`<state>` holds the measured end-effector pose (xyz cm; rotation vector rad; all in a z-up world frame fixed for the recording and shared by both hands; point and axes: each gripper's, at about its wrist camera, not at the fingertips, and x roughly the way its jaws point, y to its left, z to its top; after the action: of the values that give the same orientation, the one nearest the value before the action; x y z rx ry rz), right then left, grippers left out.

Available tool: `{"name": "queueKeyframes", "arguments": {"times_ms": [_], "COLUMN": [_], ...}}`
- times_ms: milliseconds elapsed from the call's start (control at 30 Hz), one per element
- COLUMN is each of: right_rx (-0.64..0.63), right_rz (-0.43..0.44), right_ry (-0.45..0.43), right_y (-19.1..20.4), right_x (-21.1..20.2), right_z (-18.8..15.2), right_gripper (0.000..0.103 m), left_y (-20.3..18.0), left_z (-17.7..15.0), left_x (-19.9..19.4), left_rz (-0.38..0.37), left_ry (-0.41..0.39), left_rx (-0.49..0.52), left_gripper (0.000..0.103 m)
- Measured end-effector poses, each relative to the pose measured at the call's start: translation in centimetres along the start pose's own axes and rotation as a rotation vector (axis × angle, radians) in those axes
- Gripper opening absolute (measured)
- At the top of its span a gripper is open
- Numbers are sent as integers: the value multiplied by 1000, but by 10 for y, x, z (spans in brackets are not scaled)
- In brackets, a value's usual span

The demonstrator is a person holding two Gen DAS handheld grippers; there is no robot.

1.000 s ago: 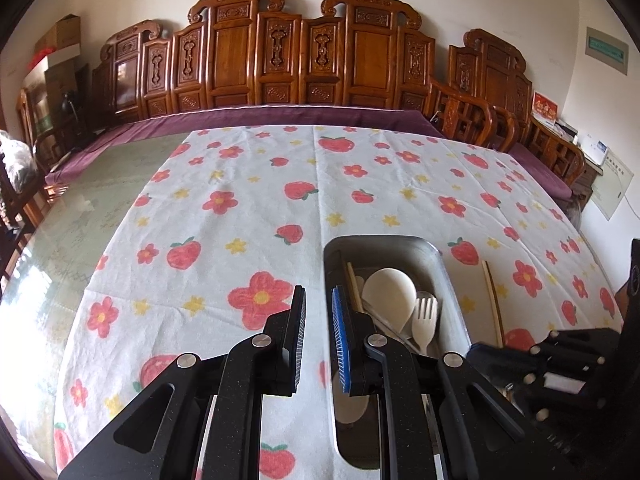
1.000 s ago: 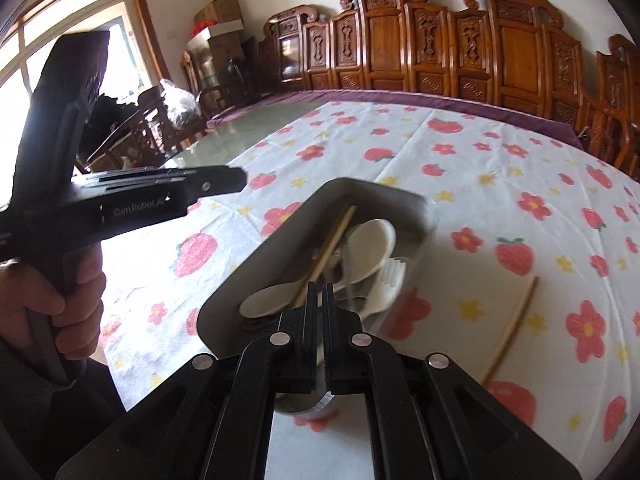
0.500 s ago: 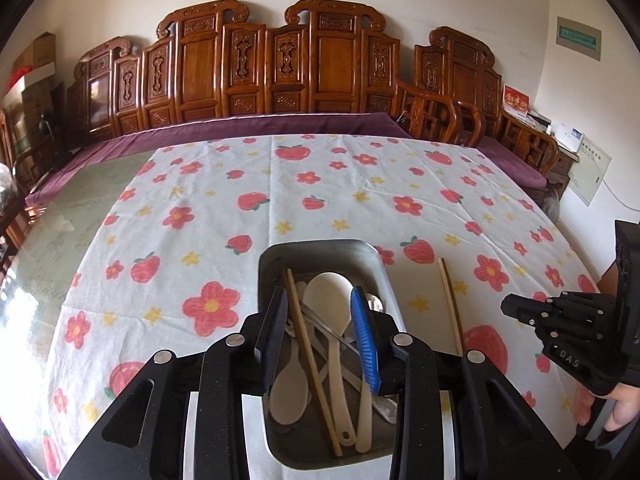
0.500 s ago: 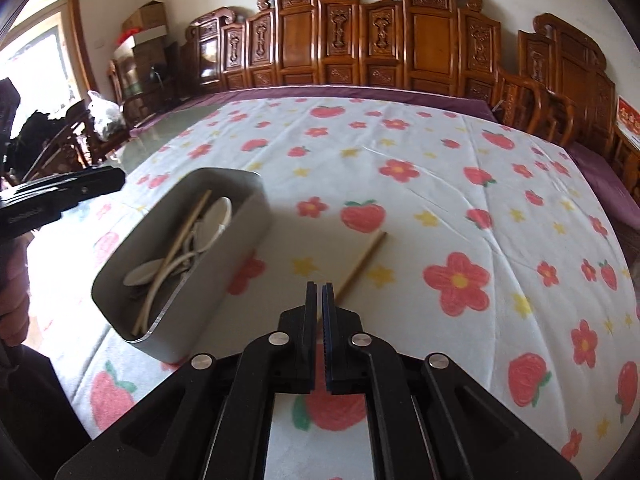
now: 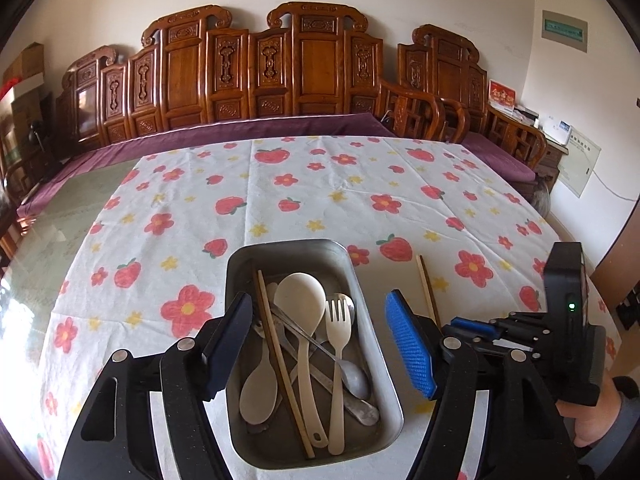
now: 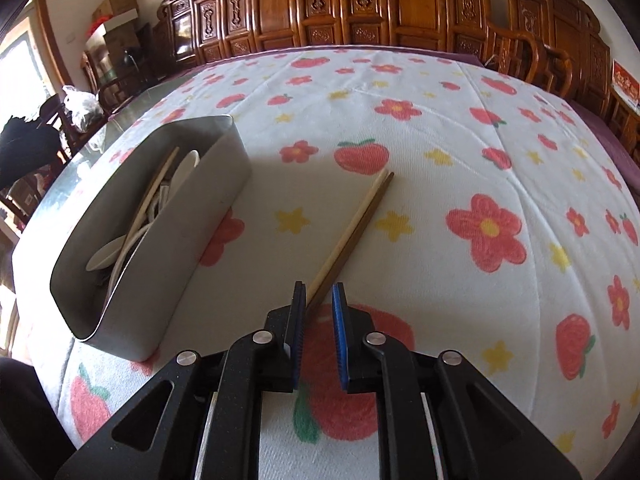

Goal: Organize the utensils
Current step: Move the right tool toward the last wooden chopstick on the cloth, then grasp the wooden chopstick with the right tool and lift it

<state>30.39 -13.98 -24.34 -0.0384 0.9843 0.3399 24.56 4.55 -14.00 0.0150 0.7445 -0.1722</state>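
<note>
A metal tray point(image 5: 240, 280) holds white plastic spoons point(image 5: 302, 300), a white fork point(image 5: 338, 328), a metal spoon and a wooden chopstick point(image 5: 280, 356). My left gripper point(image 5: 324, 344) is wide open, its fingers on either side of the tray, just above it. A pair of wooden chopsticks point(image 6: 352, 228) lies on the cloth right of the tray point(image 6: 192, 240). My right gripper point(image 6: 318, 320) is open, its fingertips on either side of the near end of that pair; it also shows in the left wrist view point(image 5: 480, 328).
The table has a white cloth with strawberries and flowers point(image 5: 360, 188). Carved wooden chairs point(image 5: 312, 68) line the far side. A glass tabletop point(image 5: 36, 264) shows left of the cloth.
My left gripper has opened wide and come down over the tray. My right gripper has moved right from the tray to the loose chopsticks and has opened.
</note>
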Motion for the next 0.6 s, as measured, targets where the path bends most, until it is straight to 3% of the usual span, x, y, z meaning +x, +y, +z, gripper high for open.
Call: {"name": "queueKeyframes", "arguments": {"times_ms": [533,600], "right_rx": [-24,-25], "right_rz": [-202,-206], "right_ry": [66,72], "right_y": [6,2], "right_x": [18,16], "right_z": [14,13], "right_gripper": [13,8], "left_y": [-6,-8], "left_z": [0,-1], "left_x": [-1,0], "left_rz": [-11,-15], "left_ry": [-3,0], "left_rx": [6,11], "left_gripper": [66,66]}}
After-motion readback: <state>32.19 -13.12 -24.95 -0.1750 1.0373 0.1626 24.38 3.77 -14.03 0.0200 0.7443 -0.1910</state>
